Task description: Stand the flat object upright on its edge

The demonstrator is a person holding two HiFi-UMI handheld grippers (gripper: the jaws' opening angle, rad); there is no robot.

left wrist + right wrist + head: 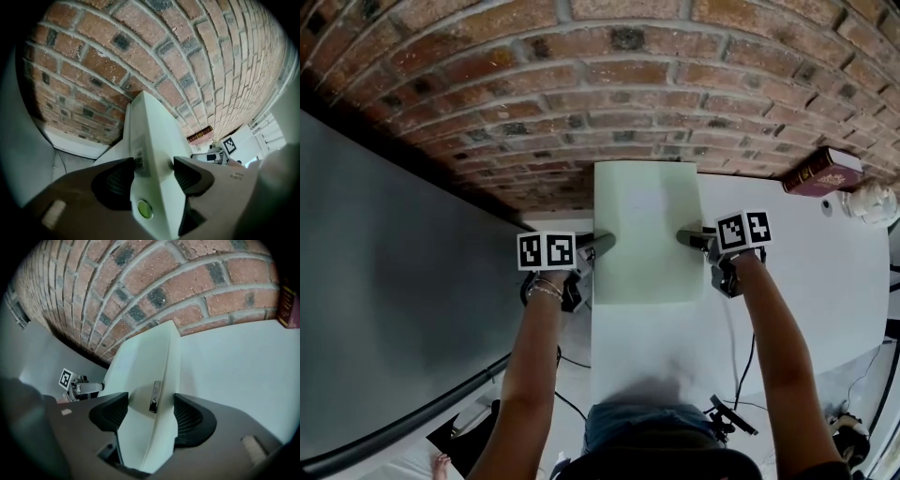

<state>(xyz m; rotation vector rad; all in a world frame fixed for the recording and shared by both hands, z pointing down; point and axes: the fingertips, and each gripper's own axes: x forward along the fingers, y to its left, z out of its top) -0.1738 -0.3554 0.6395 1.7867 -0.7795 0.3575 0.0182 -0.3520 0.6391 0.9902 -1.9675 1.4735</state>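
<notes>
We saw the left gripper (152, 177) with its jaws spread wide, one on the far side and one on the near side of the white flat box (647, 234). Its pads (112, 180) sat right beside the box and did not look like they squeezed it. The thin left edge of the box poked out between them, with a barcode sticker (139, 161) and a round green button (144, 209) on it. The right gripper (151, 414) was the same at the thin right edge: jaws spread wide, the box between them, and a small dark badge (154, 397) in the gap. The box stood up on its long edge in the middle of the white table (787, 281), with its big face turned to us. Its top reached up in front of the brick wall (609, 84). A dark red book (823, 171) lay far off at the right, by the wall.
</notes>
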